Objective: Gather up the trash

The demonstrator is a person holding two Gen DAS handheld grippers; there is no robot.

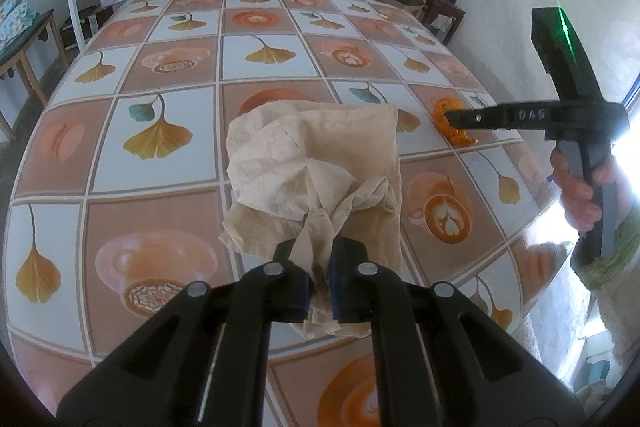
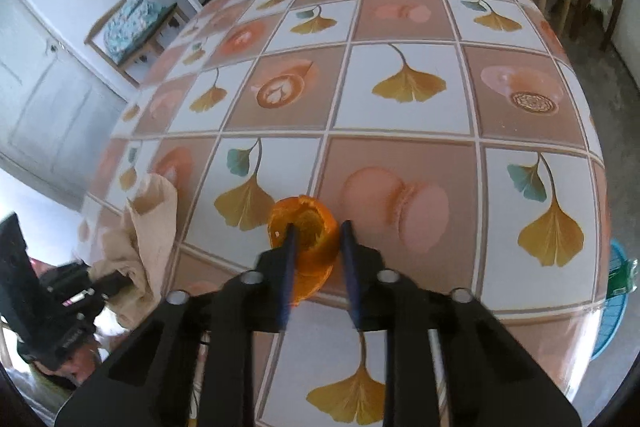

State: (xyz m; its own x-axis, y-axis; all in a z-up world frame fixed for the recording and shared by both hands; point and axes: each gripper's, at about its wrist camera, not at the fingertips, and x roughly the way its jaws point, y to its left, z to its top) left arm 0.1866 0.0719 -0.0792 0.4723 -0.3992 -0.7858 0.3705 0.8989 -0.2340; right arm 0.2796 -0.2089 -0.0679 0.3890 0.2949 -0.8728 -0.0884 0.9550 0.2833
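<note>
Two pieces of trash were in play on the table (image 1: 120, 155). The left gripper (image 1: 318, 267) had its fingers pinched on a bunched corner of the tissue (image 1: 316, 159), a crumpled beige sheet whose remainder lay spread on the cloth ahead of it. The right gripper (image 2: 318, 255) was down at the peel (image 2: 306, 235), an orange cup-shaped rind near the table's right edge. One finger sat inside the hollow, the other just outside its wall, so the wall stood between the pads. A narrow gap showed beside the outer finger, and I could not tell whether the pads were truly pressing the rind or only flanking it.

As I judged it, the step in hand was the grasp on the peel, with the tissue already secured. The next move called for a firm close on that thin, curved wall before any lift; the rind looked stiff enough to hold but could slip or tear if nipped only at its rim. After that, both hands would need to carry their loads to a bin. A blue basket (image 2: 612, 307) showed beyond the table's right edge, possibly the place, though I could not be sure
</note>
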